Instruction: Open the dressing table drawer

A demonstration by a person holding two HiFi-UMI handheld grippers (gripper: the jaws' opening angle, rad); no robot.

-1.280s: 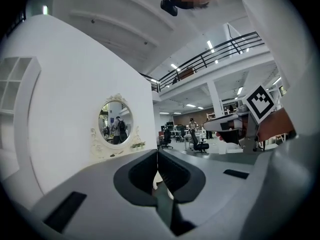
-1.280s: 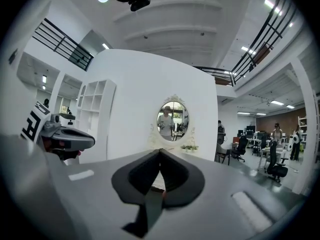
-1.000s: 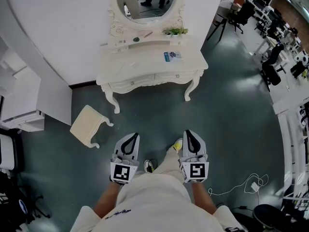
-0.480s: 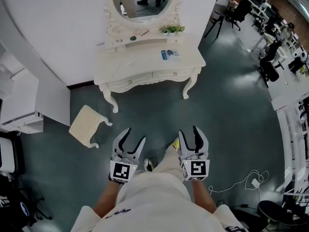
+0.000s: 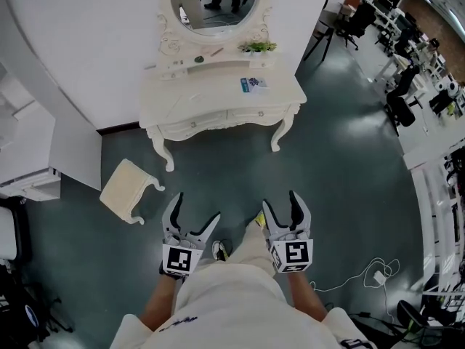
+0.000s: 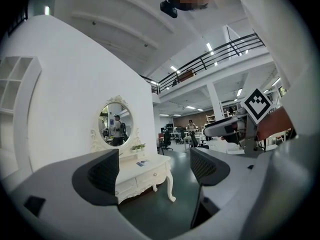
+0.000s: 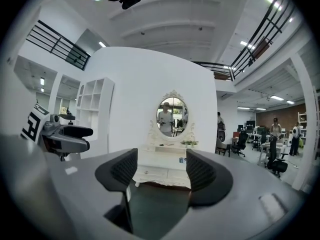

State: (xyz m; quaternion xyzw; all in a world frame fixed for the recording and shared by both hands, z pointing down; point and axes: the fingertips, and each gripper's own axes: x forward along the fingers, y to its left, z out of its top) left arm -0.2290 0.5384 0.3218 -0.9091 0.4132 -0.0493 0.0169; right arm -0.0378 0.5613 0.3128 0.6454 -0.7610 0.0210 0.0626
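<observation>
Against the white wall, at the far edge of the grey-green floor (image 5: 341, 158): the white dressing table (image 5: 207, 93), under an oval mirror (image 5: 214, 2). Stands on curved legs. In its front edge, two drawers side by side, the left drawer (image 5: 192, 125) and the right drawer (image 5: 260, 113); both sit pushed in flush, each with a small knob, contents hidden. Near the tabletop's back right corner, a small blue-and-white card (image 5: 252, 84). On the raised shelf (image 5: 232, 65) along the back edge, a little green plant (image 5: 260, 47) at the right end, plus a few items too small to tell. On the floor off the table's front left leg, a pale stool (image 5: 128, 189), set at an angle to the table. Close to the person's body and well apart from the table, the left gripper (image 5: 197, 206) and the right gripper (image 5: 279, 198), side by side, aimed at the table. Left jaws spread wide, just now opening; hold nothing, with only distant table and floor showing between the pads. Right jaws about half apart, likewise just opening, also empty, framing the drawers from afar.
</observation>
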